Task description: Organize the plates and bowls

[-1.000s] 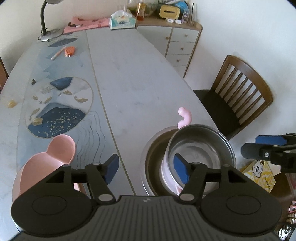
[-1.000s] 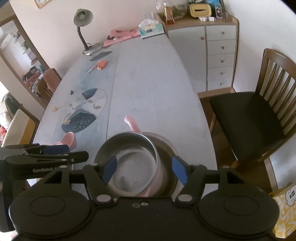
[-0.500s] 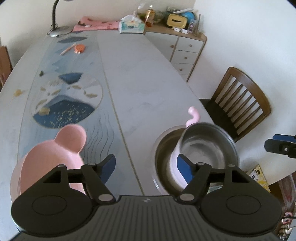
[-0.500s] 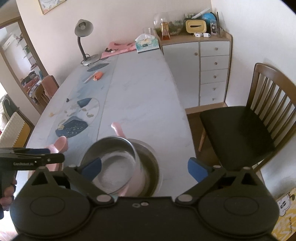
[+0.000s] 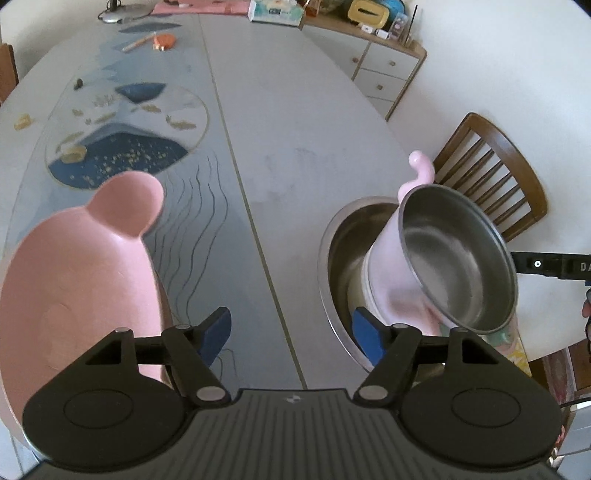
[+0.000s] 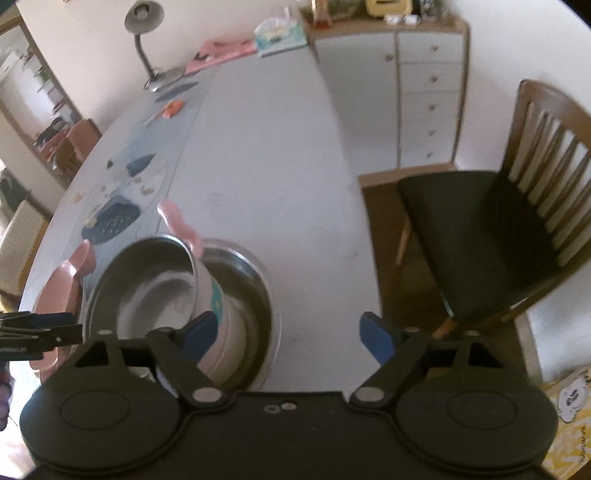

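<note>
A pink plate (image 5: pixel 74 266) with a round lobe lies at the table's near left. To its right a large steel bowl (image 5: pixel 343 258) holds a smaller steel-lined bowl with a pink wall (image 5: pixel 458 258), which is tipped steeply and has a curled pink handle. My left gripper (image 5: pixel 291 334) is open over bare table between the plate and the steel bowl. My right gripper (image 6: pixel 288 334) is open with its jaws closing. Its left finger is against the tipped bowl's (image 6: pixel 155 288) pink wall, and the steel bowl's (image 6: pixel 258 280) right rim lies between its fingers.
A wooden chair (image 6: pixel 480 229) stands close to the table's right edge. A white drawer cabinet (image 6: pixel 406 96) is at the back right. A desk lamp (image 6: pixel 144 44), a tissue box (image 6: pixel 279 35) and a blue patterned mat (image 5: pixel 125 140) are farther up the table.
Both grippers have come down closer to the table. The pink-walled bowl has tipped from nearly upright to a steep tilt. The right jaws spread wide, then narrowed.
</note>
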`<state>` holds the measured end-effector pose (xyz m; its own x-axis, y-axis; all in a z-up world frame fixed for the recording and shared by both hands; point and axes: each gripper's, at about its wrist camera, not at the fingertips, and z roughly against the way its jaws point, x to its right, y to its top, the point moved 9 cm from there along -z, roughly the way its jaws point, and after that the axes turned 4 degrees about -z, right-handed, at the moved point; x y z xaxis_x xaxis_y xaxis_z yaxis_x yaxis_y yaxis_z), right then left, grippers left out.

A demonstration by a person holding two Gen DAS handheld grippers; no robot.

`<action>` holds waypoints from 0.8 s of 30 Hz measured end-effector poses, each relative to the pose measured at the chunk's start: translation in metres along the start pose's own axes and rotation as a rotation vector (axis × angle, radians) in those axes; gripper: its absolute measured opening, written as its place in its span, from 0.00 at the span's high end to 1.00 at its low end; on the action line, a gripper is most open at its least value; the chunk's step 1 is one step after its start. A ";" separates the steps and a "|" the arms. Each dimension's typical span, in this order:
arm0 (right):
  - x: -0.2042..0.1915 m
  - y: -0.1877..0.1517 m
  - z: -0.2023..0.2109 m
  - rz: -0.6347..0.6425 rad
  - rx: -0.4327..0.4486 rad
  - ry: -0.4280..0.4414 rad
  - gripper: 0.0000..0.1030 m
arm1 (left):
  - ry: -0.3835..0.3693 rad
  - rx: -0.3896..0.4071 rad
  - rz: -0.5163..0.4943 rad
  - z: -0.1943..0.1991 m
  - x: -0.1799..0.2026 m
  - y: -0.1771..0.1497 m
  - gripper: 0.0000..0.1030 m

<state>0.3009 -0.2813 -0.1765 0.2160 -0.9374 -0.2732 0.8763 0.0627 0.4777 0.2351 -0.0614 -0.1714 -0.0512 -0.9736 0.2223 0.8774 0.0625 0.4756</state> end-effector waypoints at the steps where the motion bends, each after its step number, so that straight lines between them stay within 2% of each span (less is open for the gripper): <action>1: 0.000 -0.001 -0.005 -0.001 -0.017 0.013 0.24 | -0.004 -0.003 0.004 -0.003 0.001 0.000 0.31; 4: -0.002 -0.005 -0.015 0.007 -0.059 0.042 0.29 | -0.011 -0.011 0.000 -0.009 0.005 0.002 0.40; 8: -0.001 -0.010 -0.026 -0.006 -0.102 0.066 0.46 | -0.028 -0.034 0.046 -0.021 0.003 0.006 0.54; 13: 0.002 -0.013 -0.033 -0.055 -0.137 0.101 0.59 | -0.046 -0.059 0.084 -0.031 0.004 0.008 0.62; 20: 0.004 -0.014 -0.035 -0.088 -0.159 0.124 0.69 | -0.070 -0.081 0.139 -0.043 0.005 0.010 0.72; 24: 0.004 -0.016 -0.037 -0.069 -0.165 0.090 0.76 | -0.074 -0.092 0.151 -0.048 0.007 0.012 0.79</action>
<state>0.3034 -0.2732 -0.2156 0.1842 -0.9076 -0.3772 0.9475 0.0620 0.3137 0.2680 -0.0782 -0.2050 0.0527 -0.9356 0.3491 0.9174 0.1835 0.3532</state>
